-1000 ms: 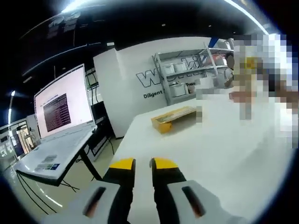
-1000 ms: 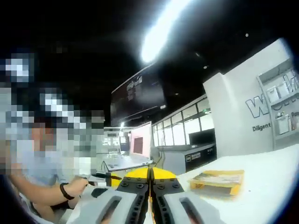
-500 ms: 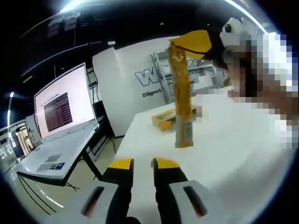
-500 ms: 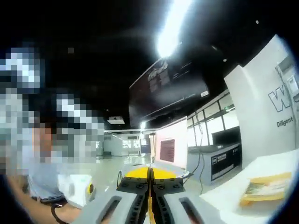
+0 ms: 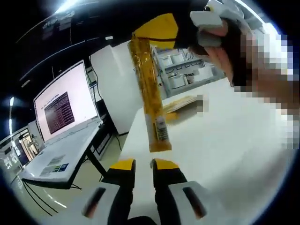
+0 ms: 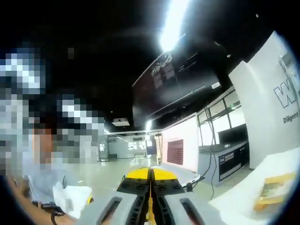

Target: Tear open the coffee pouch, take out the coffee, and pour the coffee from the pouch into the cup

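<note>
Above left fingers: coffee pouch, upright.

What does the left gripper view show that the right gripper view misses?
Left gripper view: the coffee pouch hanging full length from the right gripper above the left gripper, whose jaws stand apart, plus a lit screen. Right gripper view: the right gripper's jaws closed together, and a dark overhead sign. Both: the white table and yellow box.
</note>
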